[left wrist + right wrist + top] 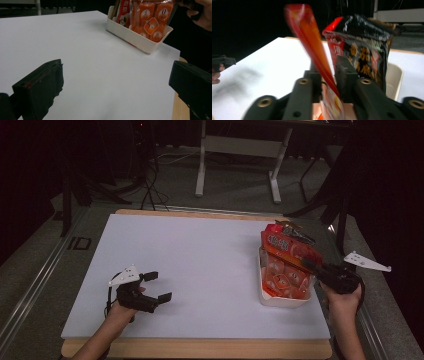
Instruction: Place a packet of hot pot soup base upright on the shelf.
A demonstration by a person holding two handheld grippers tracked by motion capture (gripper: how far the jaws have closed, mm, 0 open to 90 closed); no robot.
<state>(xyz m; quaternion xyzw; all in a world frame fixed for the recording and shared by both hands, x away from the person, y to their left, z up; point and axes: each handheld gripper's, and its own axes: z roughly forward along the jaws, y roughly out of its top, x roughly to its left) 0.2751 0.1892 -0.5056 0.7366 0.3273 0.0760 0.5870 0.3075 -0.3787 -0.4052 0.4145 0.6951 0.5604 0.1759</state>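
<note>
A white bin [280, 301] stands at the table's right side with snack bags upright in it. The orange bag [286, 251] leans at its front, and a dark bag [296, 231] stands behind. My right gripper [307, 265] is shut on the orange bag's right edge. In the right gripper view the jaws [328, 72] pinch that orange bag [310, 47], with the dark bag [364, 53] just to its right. My left gripper [157, 286] rests low near the table's front left, open and holding nothing. Its jaws [115, 75] stand wide apart over bare white board, facing the bin [140, 40].
The white board [200, 260] lies on a wooden table whose edge [200, 347] shows at the front. Beyond the table stand a white desk frame [240, 150] and cables on a dark floor. A person's hands hold both grippers.
</note>
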